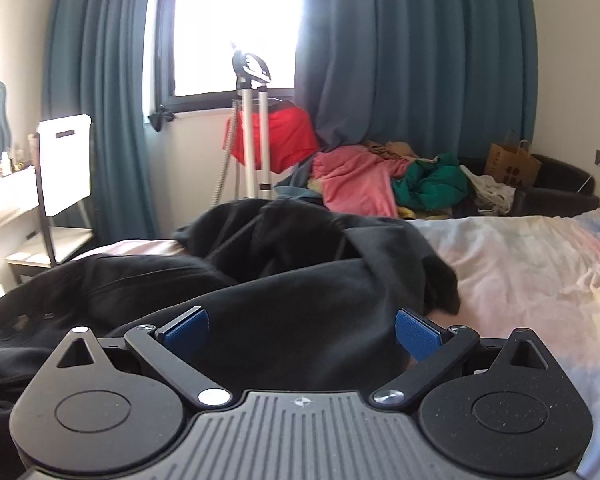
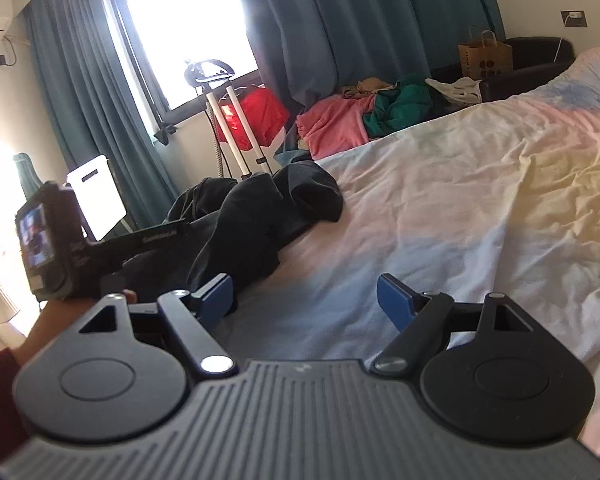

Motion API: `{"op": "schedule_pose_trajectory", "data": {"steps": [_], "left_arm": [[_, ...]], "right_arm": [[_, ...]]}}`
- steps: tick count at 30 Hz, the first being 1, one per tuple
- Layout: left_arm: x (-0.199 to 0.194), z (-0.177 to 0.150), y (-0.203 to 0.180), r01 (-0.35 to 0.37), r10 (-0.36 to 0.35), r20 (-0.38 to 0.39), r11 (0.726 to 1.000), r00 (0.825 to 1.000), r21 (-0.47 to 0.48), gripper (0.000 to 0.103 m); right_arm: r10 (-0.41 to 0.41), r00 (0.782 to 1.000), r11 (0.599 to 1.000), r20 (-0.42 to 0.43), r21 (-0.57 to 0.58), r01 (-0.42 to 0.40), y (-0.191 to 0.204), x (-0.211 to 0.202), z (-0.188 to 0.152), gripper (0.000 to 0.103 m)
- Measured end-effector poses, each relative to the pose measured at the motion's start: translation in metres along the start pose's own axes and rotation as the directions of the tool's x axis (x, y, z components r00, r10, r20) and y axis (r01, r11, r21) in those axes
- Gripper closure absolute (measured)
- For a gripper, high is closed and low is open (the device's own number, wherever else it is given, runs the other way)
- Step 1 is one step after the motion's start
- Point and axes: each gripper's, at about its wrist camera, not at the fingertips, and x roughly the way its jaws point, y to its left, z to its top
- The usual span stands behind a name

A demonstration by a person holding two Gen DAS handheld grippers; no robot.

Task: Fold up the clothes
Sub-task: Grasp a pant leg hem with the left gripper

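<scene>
A black garment (image 1: 284, 280) lies crumpled on the pastel bed sheet (image 1: 520, 264). My left gripper (image 1: 300, 330) is open, its blue pads (image 1: 414, 334) wide apart, right over the near fold of the garment. In the right wrist view the same black garment (image 2: 256, 216) lies at the left of the bed sheet (image 2: 440, 208). My right gripper (image 2: 305, 300) is open and empty above bare sheet, just right of the garment's edge. The left gripper's body with its camera (image 2: 56, 240) shows at the far left, over the garment.
A pile of pink, green and white clothes (image 1: 400, 180) lies beyond the bed on a dark couch (image 1: 560, 196). A garment steamer stand with red cloth (image 1: 260, 136) stands by the window. A white chair (image 1: 60, 184) stands left. A brown paper bag (image 1: 512, 164) sits far right.
</scene>
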Motion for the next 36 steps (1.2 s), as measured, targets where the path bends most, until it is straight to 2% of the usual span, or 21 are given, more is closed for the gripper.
{"op": "schedule_pose_trajectory", "data": {"steps": [8,9,11,13,15,16,19,21,24,26,29,31,33,34,36], "left_arm": [[0.097,0.041,-0.045,0.081,-0.089,-0.054,0.987,0.995,-0.137,0.008],[0.109,0.044,-0.052,0.072,-0.082,-0.078,0.989,0.994,-0.132,0.013],[0.130,0.046,-0.066,0.026,-0.039,-0.140,0.995,0.989,-0.096,0.035],[0.142,0.044,-0.077,0.002,-0.009,-0.180,0.999,0.984,-0.040,0.080],[0.139,0.044,-0.086,0.001,-0.001,-0.170,1.000,0.985,0.001,0.097],[0.130,0.044,-0.088,-0.001,0.004,-0.137,1.000,0.991,0.019,0.101],[0.084,0.044,-0.091,0.048,-0.047,-0.021,0.995,0.999,0.091,0.101],[0.042,0.040,-0.092,0.106,-0.113,0.033,0.983,0.993,0.150,0.101],[-0.025,0.025,-0.091,0.181,-0.206,0.087,0.956,0.975,0.233,0.101],[-0.066,0.008,-0.086,0.229,-0.251,0.067,0.942,0.966,0.244,0.101],[-0.111,-0.033,-0.074,0.264,-0.267,-0.017,0.941,0.964,0.209,0.101],[-0.135,-0.064,-0.068,0.259,-0.254,-0.049,0.940,0.966,0.222,0.101],[-0.151,-0.095,-0.061,0.246,-0.236,-0.071,0.939,0.969,0.240,0.101],[-0.154,-0.108,-0.056,0.235,-0.222,-0.077,0.942,0.972,0.239,0.101],[-0.156,-0.127,-0.045,0.206,-0.193,-0.083,0.958,0.978,0.198,0.101]], "right_arm": [[-0.058,0.998,0.990,-0.027,0.127,0.061,-0.033,0.024,-0.003,0.022],[-0.066,0.997,0.987,-0.034,0.145,0.071,-0.037,0.028,-0.004,0.022],[-0.081,0.996,0.982,-0.046,0.170,0.088,-0.043,0.037,-0.006,0.022],[-0.090,0.994,0.982,-0.056,0.162,0.098,-0.045,0.045,-0.007,0.022],[-0.101,0.993,0.984,-0.055,0.144,0.108,-0.045,0.049,-0.008,0.022],[-0.107,0.993,0.983,-0.051,0.143,0.113,-0.046,0.049,-0.007,0.022],[-0.122,0.992,0.981,-0.035,0.150,0.126,-0.049,0.048,-0.006,0.022],[-0.139,0.990,0.977,-0.009,0.159,0.138,-0.052,0.042,-0.003,0.022],[-0.165,0.986,0.975,0.036,0.157,0.157,-0.052,0.031,0.000,0.022],[-0.168,0.984,0.975,0.059,0.154,0.158,-0.051,0.023,0.003,0.022],[-0.142,0.987,0.980,0.076,0.155,0.129,-0.049,0.013,0.006,0.022],[-0.096,0.993,0.981,0.072,0.173,0.082,-0.050,0.007,0.007,0.021],[-0.016,0.999,0.975,0.035,0.222,0.008,-0.053,0.008,0.006,0.022],[0.023,1.000,0.969,0.016,0.246,-0.027,-0.054,0.009,0.005,0.026],[0.084,0.996,0.961,-0.043,0.269,-0.069,-0.052,0.017,0.000,0.027]]}}
